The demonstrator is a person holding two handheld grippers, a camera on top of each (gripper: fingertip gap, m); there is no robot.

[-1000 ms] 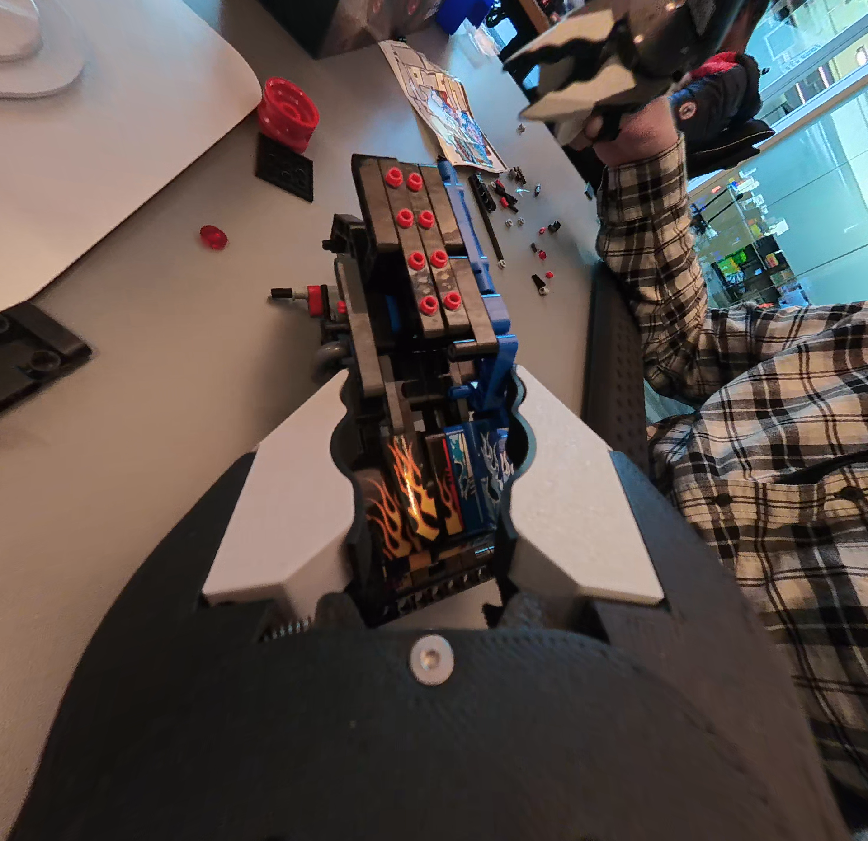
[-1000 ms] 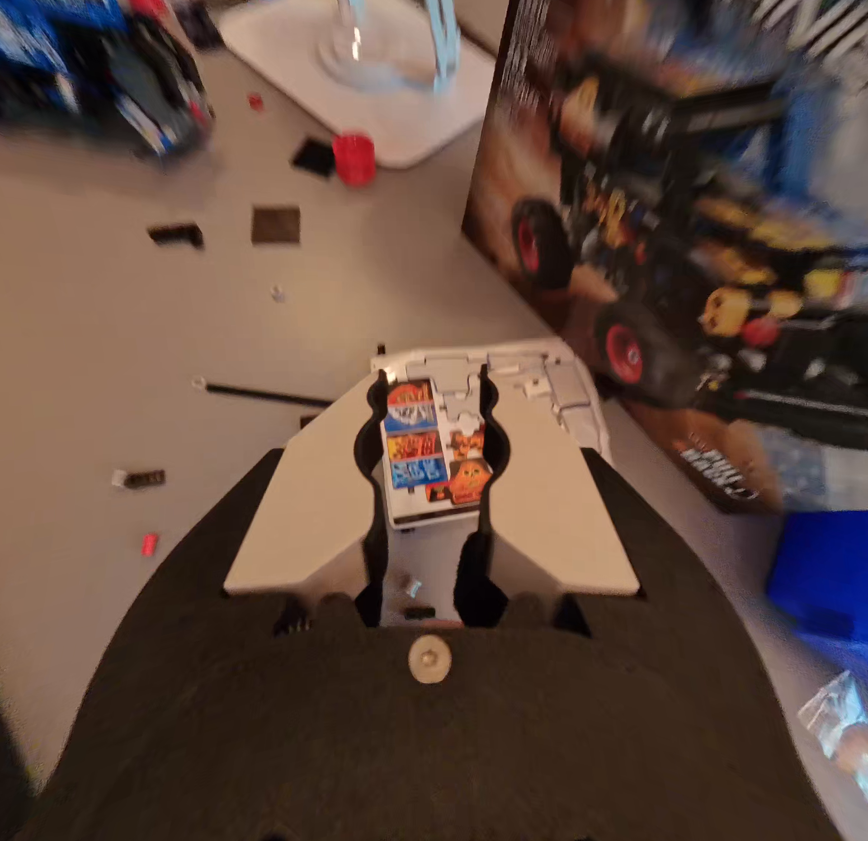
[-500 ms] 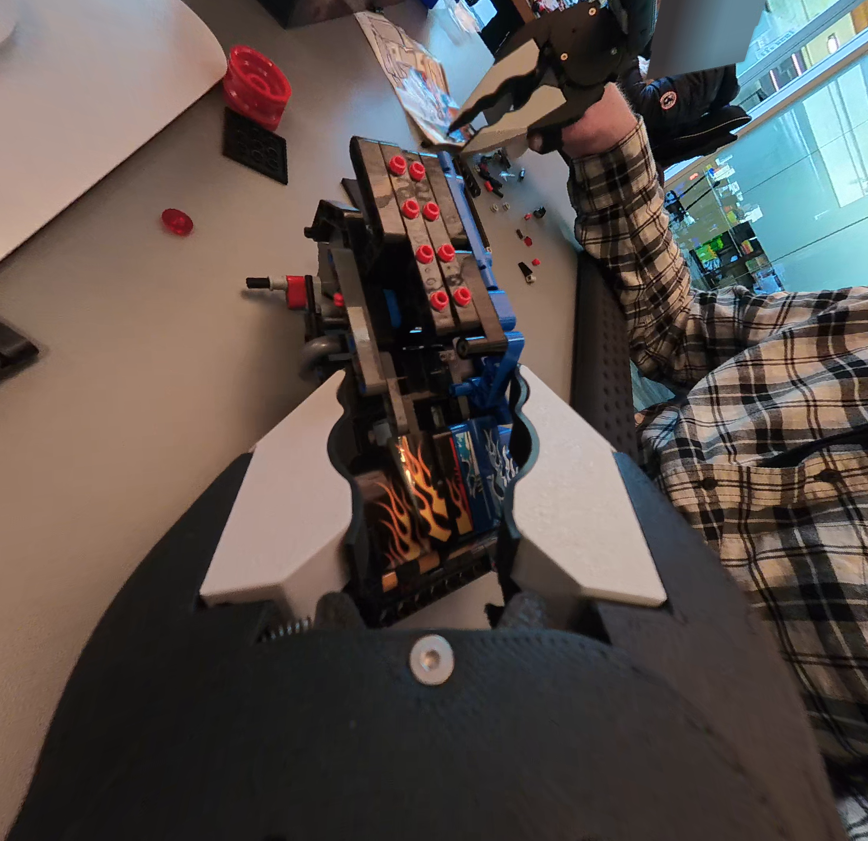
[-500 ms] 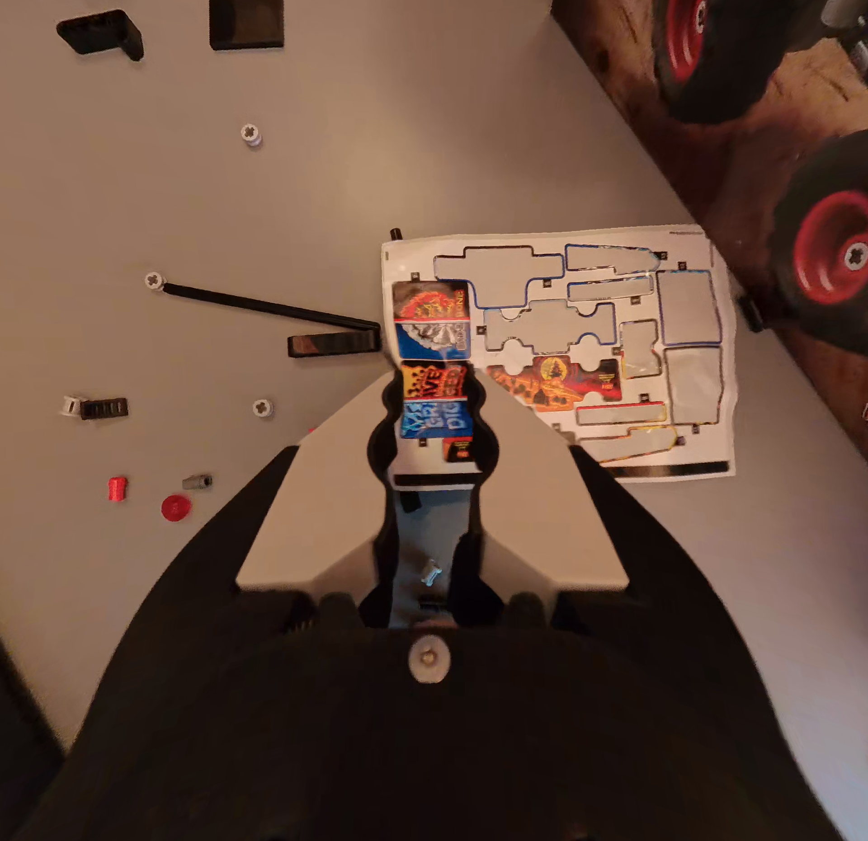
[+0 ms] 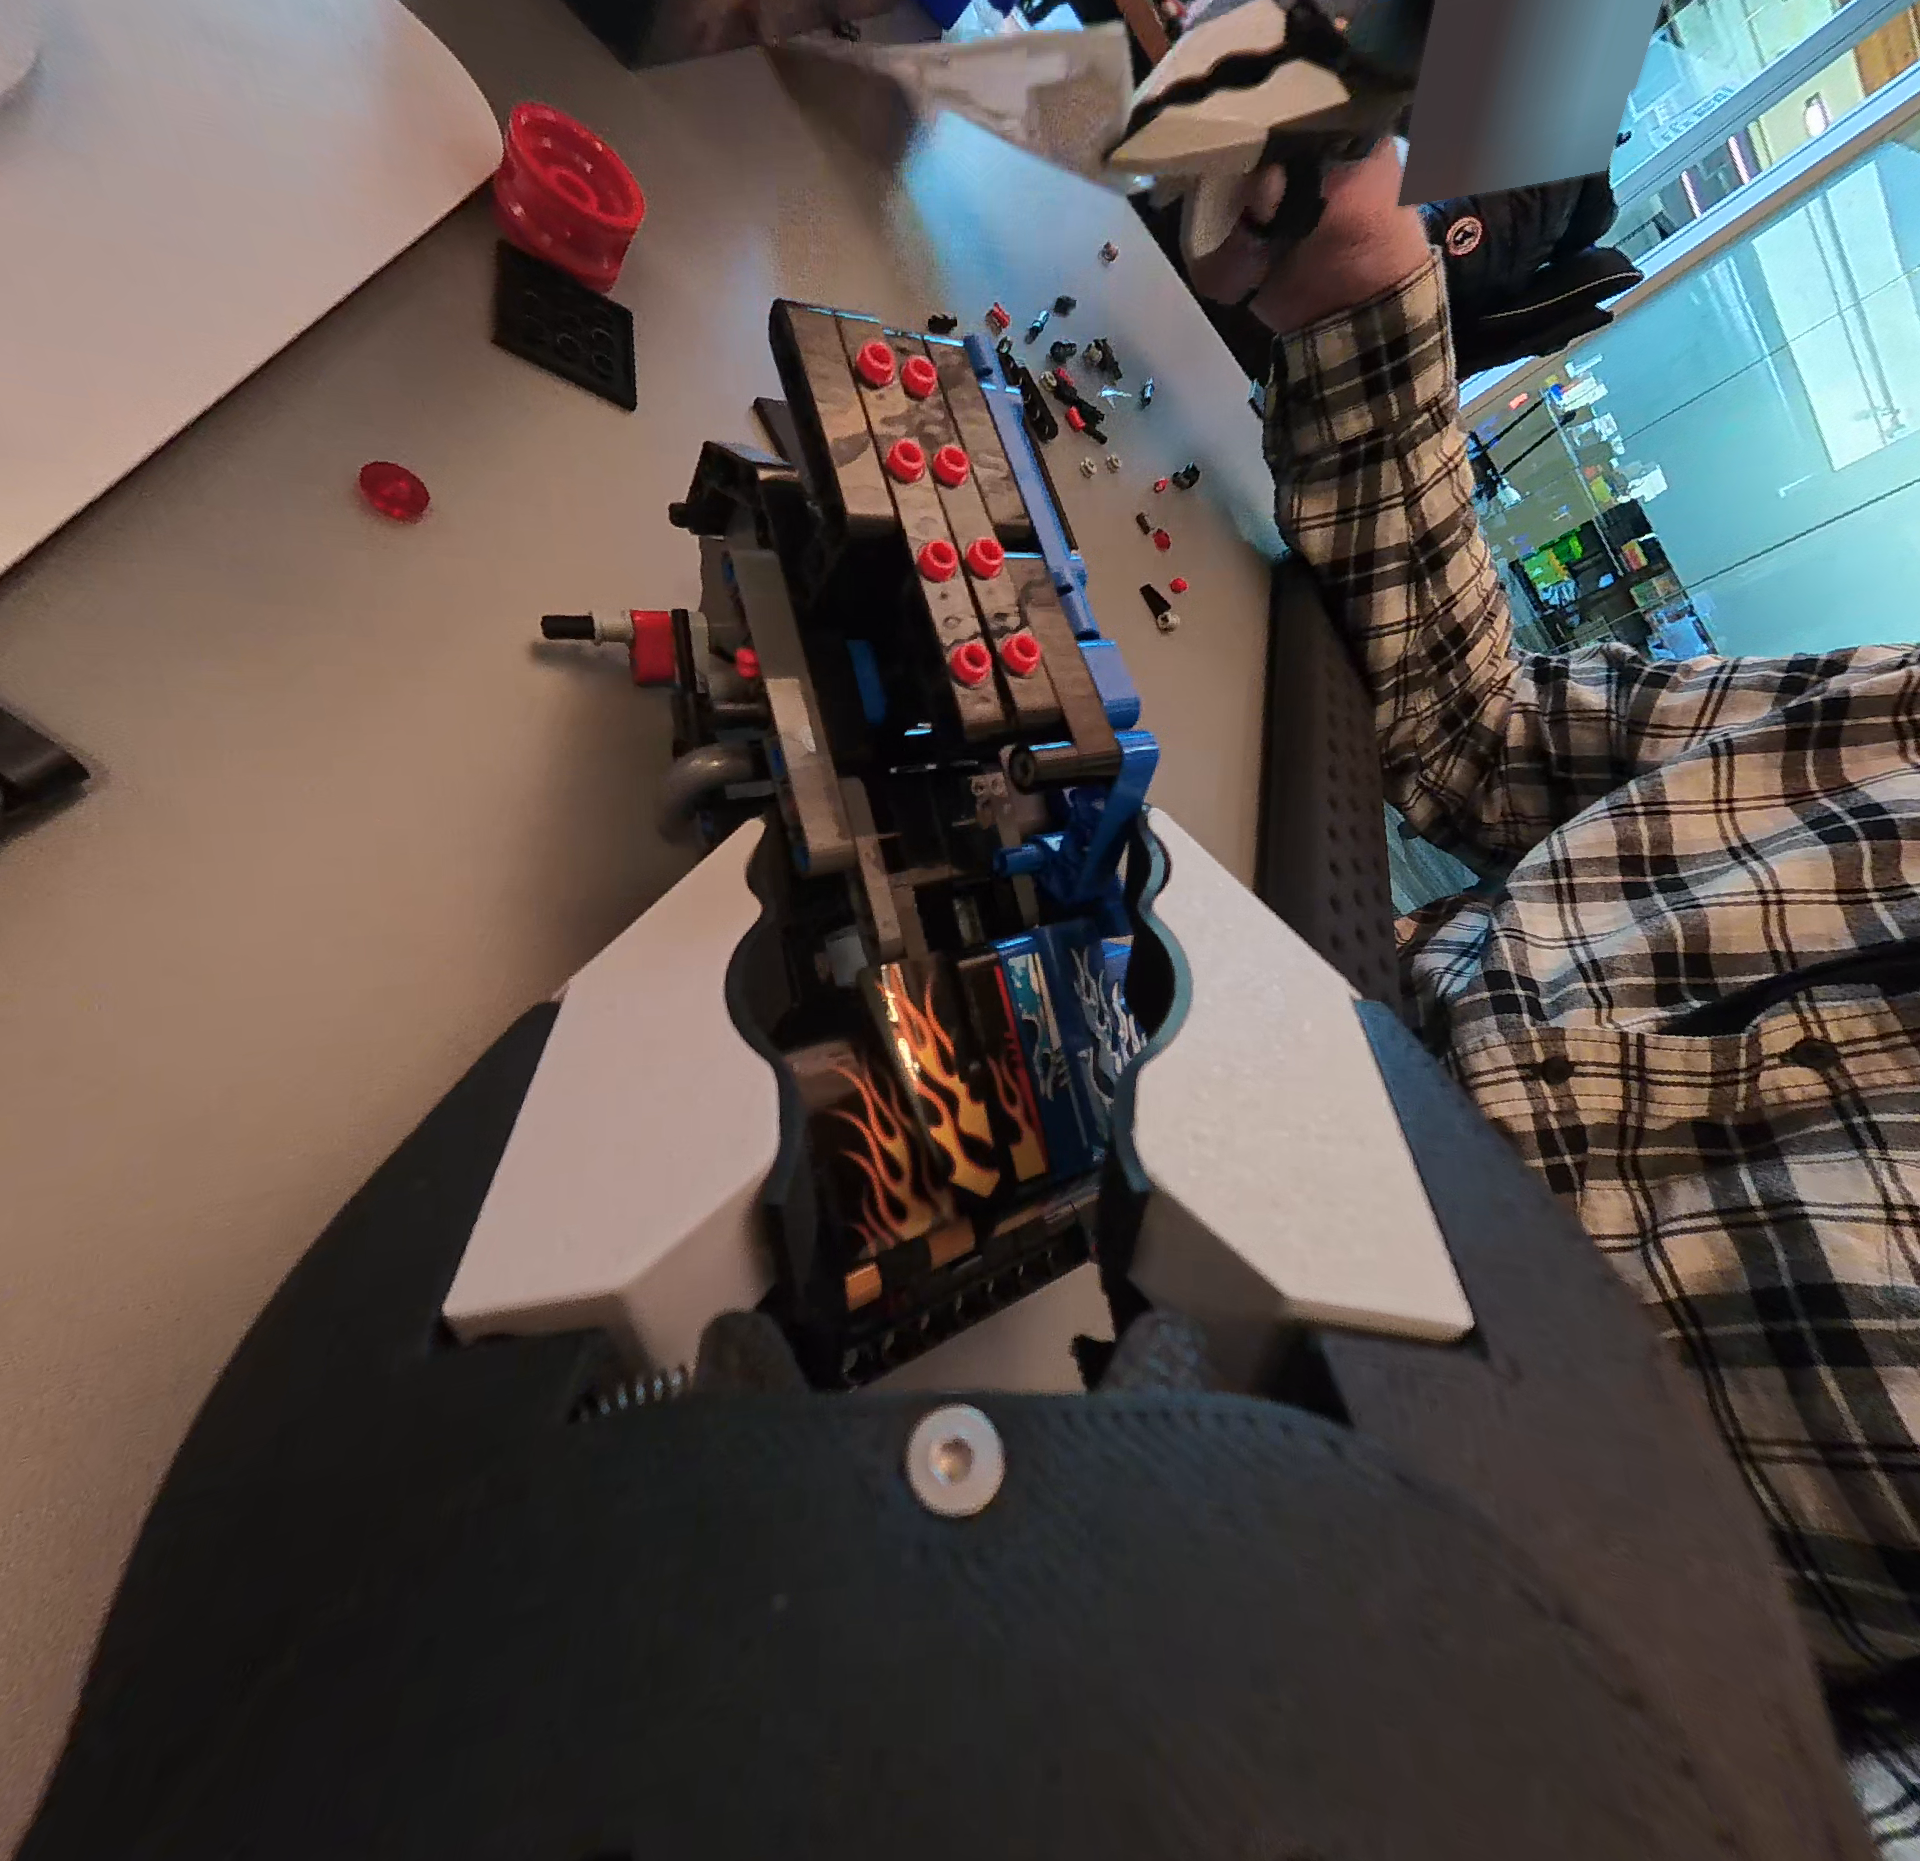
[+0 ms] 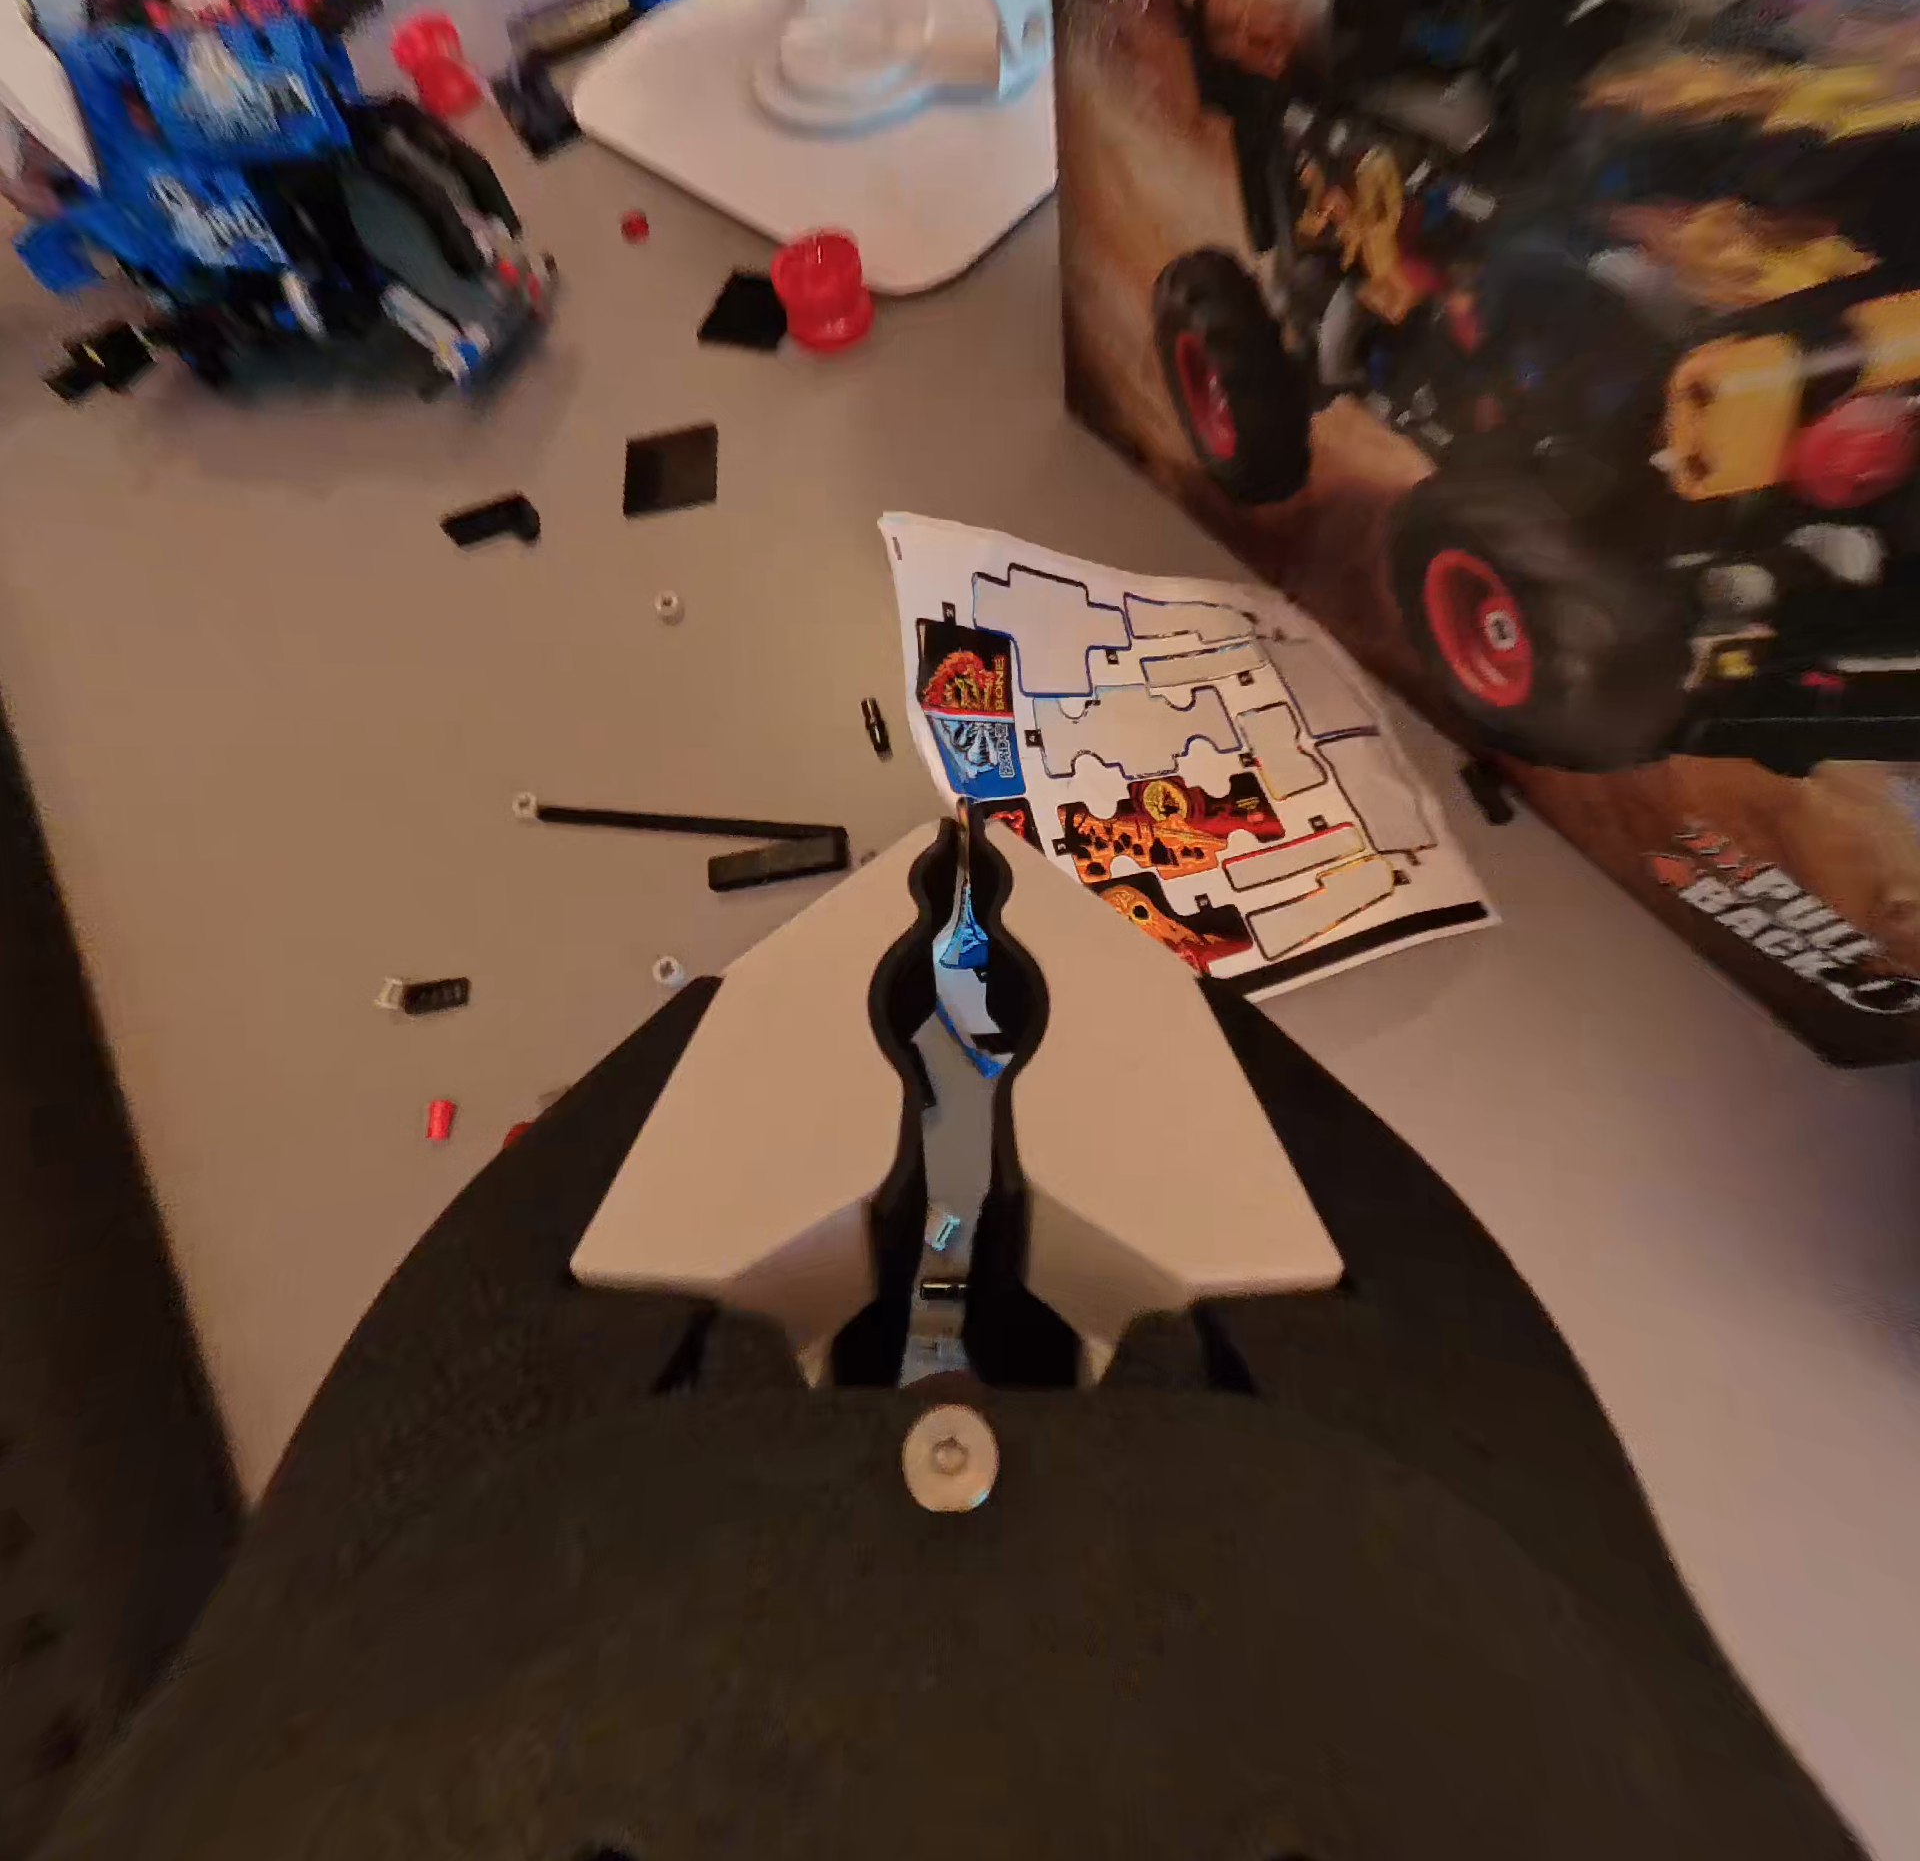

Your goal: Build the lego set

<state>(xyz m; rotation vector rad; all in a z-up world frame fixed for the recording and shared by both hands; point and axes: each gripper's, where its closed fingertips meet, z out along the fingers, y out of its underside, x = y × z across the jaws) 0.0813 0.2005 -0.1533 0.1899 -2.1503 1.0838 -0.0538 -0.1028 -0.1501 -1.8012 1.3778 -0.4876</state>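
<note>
My left gripper (image 5: pixel 951 845) is shut on the black and blue Lego truck body (image 5: pixel 935 523), gripping its flame-stickered end and holding it tilted over the grey table. The body shows blurred at the far left of the right wrist view (image 6: pixel 260 180). My right gripper (image 6: pixel 964 840) is shut on the near corner of the sticker sheet (image 6: pixel 1174 751), which is lifted and bent off the table. In the left wrist view the right gripper (image 5: pixel 1164 138) hangs high at the back with the blurred sheet (image 5: pixel 966 76) trailing from it.
A red wheel rim (image 5: pixel 566 190), a black plate (image 5: pixel 561 331) and a red round stud (image 5: pixel 395 489) lie left of the model. Several small parts (image 5: pixel 1091 388) are scattered behind it. The set's box (image 6: pixel 1507 357) stands right of the sheet. A black axle (image 6: pixel 686 824) lies nearby. Left tips to right tips: about 35 cm. From my left tips it is roughly 10 cm to the red round stud (image 5: pixel 395 489); from my right, 30 cm. Look for it in the right wrist view (image 6: pixel 629 227) too.
My right gripper came down over the sticker sheet, shut on its corner and lifted it off the table. My left gripper kept hold of the truck body, shifting only slightly.
</note>
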